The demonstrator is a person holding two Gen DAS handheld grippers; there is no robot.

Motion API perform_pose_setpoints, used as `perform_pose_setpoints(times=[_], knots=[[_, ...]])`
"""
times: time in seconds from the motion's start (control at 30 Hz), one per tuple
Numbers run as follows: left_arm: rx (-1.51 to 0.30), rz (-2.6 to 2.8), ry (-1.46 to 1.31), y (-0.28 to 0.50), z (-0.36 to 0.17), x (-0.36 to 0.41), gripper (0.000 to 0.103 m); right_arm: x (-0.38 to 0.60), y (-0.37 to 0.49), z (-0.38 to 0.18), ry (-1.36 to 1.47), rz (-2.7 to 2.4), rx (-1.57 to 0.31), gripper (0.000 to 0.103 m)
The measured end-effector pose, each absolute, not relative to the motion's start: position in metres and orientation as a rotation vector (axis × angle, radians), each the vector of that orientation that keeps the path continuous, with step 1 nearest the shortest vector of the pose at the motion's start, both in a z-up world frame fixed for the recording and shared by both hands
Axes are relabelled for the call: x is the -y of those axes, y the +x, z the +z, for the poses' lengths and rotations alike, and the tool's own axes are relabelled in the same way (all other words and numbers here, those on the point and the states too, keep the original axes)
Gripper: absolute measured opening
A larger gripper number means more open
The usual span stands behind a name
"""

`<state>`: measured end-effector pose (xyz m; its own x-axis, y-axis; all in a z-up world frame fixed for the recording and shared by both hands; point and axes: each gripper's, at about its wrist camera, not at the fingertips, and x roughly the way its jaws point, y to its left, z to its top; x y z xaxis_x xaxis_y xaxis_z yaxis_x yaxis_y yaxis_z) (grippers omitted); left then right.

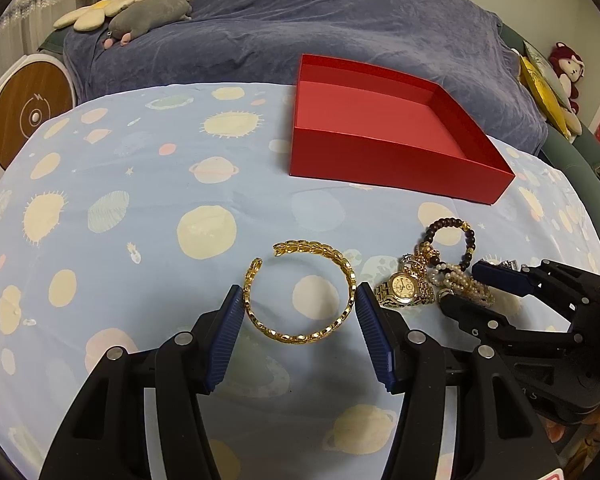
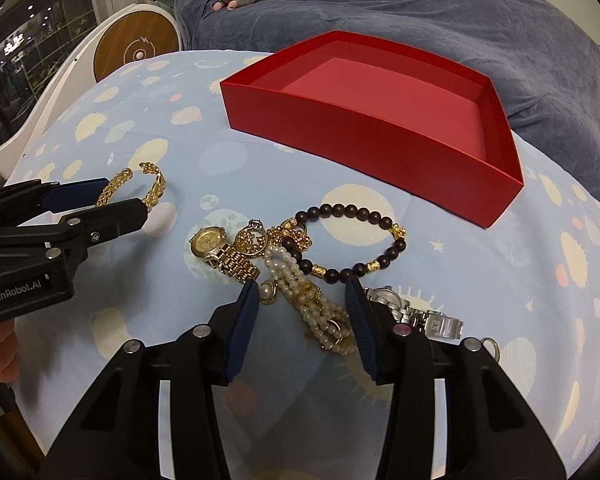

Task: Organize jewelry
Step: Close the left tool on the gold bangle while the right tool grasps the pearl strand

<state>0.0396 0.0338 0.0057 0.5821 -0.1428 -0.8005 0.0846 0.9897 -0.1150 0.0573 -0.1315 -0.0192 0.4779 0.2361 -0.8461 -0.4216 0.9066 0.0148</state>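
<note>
A gold open bangle [image 1: 284, 336] lies on the planet-print cloth, and my left gripper [image 1: 298, 292] is shut on it, one blue pad against each side. The same gripper [image 2: 124, 198] and bangle [image 2: 156, 184] show at the left of the right wrist view. My right gripper [image 2: 302, 292] stands open over a tangled heap, with a pearl bracelet [image 2: 296, 276] between its pads, which do not press on it. Beside the pearls lie a gold watch [image 2: 208, 242], a dark bead bracelet [image 2: 340, 210] and a silver watch [image 2: 420, 316]. An empty red box [image 2: 360, 136] sits beyond.
The red box [image 1: 380, 160] stands at the far right of the cloth. A blue blanket [image 1: 340, 12] with plush toys [image 1: 152, 12] lies behind. A round wood-topped stand [image 1: 28, 116] is at the left, and a small ring [image 2: 490, 344] lies by the silver watch.
</note>
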Motion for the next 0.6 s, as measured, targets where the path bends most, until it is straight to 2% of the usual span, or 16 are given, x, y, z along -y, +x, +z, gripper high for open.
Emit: perform_pose_setpoints(times=[0.03, 0.07, 0.1, 0.13, 0.37, 0.6], knots=[[-0.942, -0.133, -0.069, 0.04, 0.005, -0.035, 0.055, 0.131, 0.056, -0.019, -0.216, 0.41, -0.995, 0.042], [-0.942, -0.133, -0.073, 0.04, 0.005, -0.035, 0.055, 0.131, 0.054, -0.02, -0.215, 0.416, -0.999, 0.037], [-0.942, -0.132, -0.074, 0.04, 0.006, -0.036, 0.055, 0.132, 0.053, -0.019, -0.198, 0.429, -1.009, 0.03], [-0.94, -0.131, -0.075, 0.04, 0.006, -0.036, 0.055, 0.133, 0.052, -0.019, -0.179, 0.441, -1.016, 0.018], [-0.93, -0.134, -0.08, 0.038, 0.009, -0.036, 0.055, 0.133, 0.045, -0.014, -0.107, 0.428, -1.028, 0.015], [-0.903, -0.171, -0.084, 0.032, 0.022, -0.035, 0.055, 0.142, 0.034, 0.025, -0.033, 0.4, -0.944, 0.015]])
